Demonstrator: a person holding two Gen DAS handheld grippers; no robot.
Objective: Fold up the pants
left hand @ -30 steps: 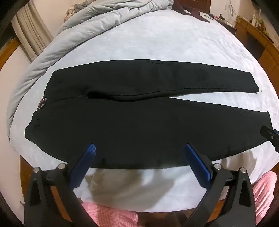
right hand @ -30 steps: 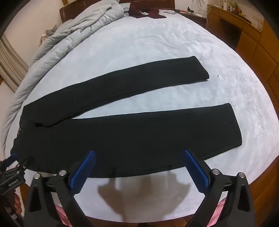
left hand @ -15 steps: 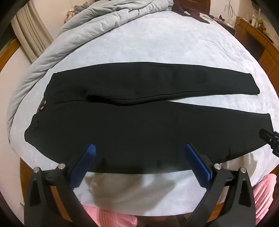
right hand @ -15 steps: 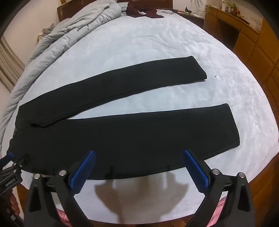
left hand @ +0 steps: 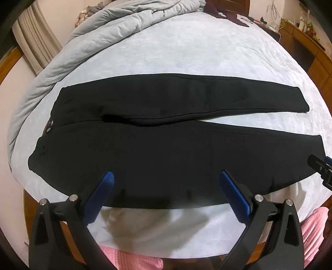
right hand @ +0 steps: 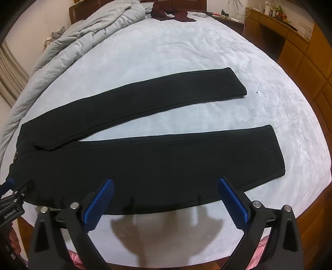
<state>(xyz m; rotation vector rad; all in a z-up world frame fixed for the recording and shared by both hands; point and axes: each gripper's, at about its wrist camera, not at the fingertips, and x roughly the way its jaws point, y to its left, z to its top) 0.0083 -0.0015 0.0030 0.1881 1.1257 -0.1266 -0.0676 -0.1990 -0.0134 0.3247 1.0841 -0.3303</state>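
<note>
Both of your claws are spread wide and grip nothing. Your left claw (left hand: 166, 178) hovers over the near edge of the black pants (left hand: 166, 149), its blue pads (left hand: 234, 195) apart above the seat and thigh of the nearer leg; whether the tips touch the cloth you cannot tell from this view. Your right claw (right hand: 165, 187) hangs likewise over the near edge of the pants (right hand: 157, 166), farther toward the cuffs, with its blue pads (right hand: 232, 201) just as far apart.

From your left wrist view, the tip of the right claw shows at the right border, just beside the hem of the nearer leg. From your right wrist view, the left claw's black frame shows at the left border, near the waistband.

Beyond the claws, the pants lie flat and unfolded on the bed (right hand: 186, 52), waist to your left and cuffs to your right. The two legs spread apart in a narrow V, the farther leg angling away so that a wedge of pale sheet shows between them. Metal snaps (left hand: 49, 126) glint at the waistband.

Farther out, a grey duvet (left hand: 93, 41) is bunched along the far left side of the bed, and a dark red garment (right hand: 170, 13) lies at the far end. Wooden cabinets (right hand: 307, 52) stand to the right.
</note>
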